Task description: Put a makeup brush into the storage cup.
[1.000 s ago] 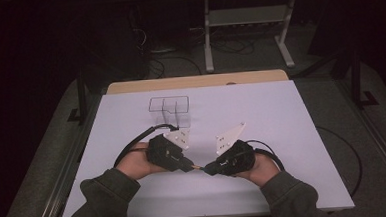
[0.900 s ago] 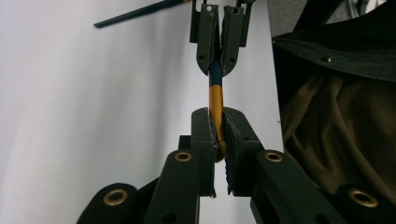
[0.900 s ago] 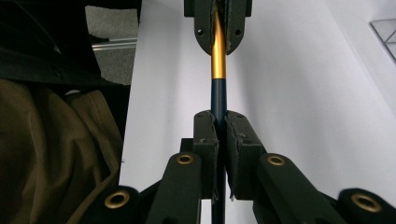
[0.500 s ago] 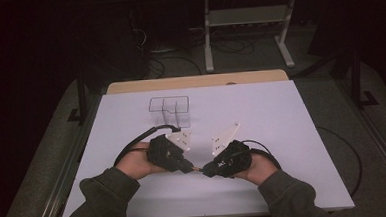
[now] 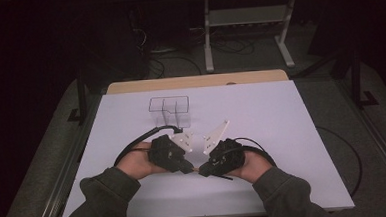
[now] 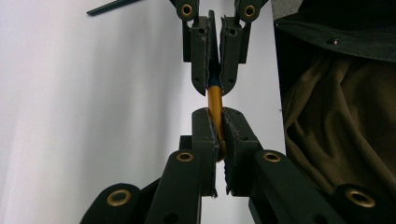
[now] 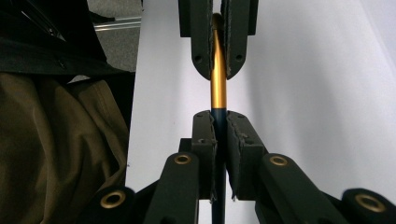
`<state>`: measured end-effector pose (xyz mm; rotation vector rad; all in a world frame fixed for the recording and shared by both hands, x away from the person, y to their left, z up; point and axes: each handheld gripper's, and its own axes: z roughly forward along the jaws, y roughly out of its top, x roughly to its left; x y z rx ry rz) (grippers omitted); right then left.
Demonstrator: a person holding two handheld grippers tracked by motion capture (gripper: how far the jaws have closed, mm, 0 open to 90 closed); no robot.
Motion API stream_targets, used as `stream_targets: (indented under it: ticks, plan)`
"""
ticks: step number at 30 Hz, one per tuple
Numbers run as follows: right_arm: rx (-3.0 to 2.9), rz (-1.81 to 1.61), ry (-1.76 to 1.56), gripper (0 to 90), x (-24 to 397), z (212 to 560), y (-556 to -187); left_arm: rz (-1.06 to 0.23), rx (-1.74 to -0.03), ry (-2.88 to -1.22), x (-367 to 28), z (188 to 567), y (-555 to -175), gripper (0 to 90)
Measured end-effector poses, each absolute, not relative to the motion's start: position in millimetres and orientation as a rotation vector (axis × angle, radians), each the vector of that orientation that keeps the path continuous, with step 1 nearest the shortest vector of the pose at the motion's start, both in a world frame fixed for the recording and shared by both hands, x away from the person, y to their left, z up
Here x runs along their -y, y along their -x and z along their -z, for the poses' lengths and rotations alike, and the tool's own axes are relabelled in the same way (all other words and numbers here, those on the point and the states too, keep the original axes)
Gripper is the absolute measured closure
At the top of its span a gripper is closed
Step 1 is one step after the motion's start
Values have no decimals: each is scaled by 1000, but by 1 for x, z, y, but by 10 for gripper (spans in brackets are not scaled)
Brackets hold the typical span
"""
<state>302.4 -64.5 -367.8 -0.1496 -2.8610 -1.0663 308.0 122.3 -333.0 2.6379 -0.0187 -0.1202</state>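
Near the front edge of the table: two hands meet, tip to tip, over the white mat (image 5: pixel 282 134).
Thing in hand: a thin pen (image 7: pixel 218 84) with a gold part and a dark blue part. It hangs in the air between both tools, near the person.
Left gripper (image 5: pixel 188 168): its jaws are pressed tight on the gold end.
Right gripper (image 5: pixel 202 170): its jaws have just squeezed in a bit more, and they pinch the dark blue end.
What it looks like: I think the pen is being pulled apart or pushed together.
Done: both ends are grabbed.
Left to do: the gold and blue parts look joined, so the pull or push is not finished. After that, the pen may go away.
Box: a clear box (image 5: pixel 170 112) with little walls stands farther back, a bit left.
Inside the box: it looks empty.
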Motion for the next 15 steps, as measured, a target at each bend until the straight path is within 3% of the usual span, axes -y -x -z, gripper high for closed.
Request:
stream_targets:
  ticks: [15]
  plan:
    - [2841,1078,151,827,67,370,-303,124,-25,-2595,-126,333,-309,774]
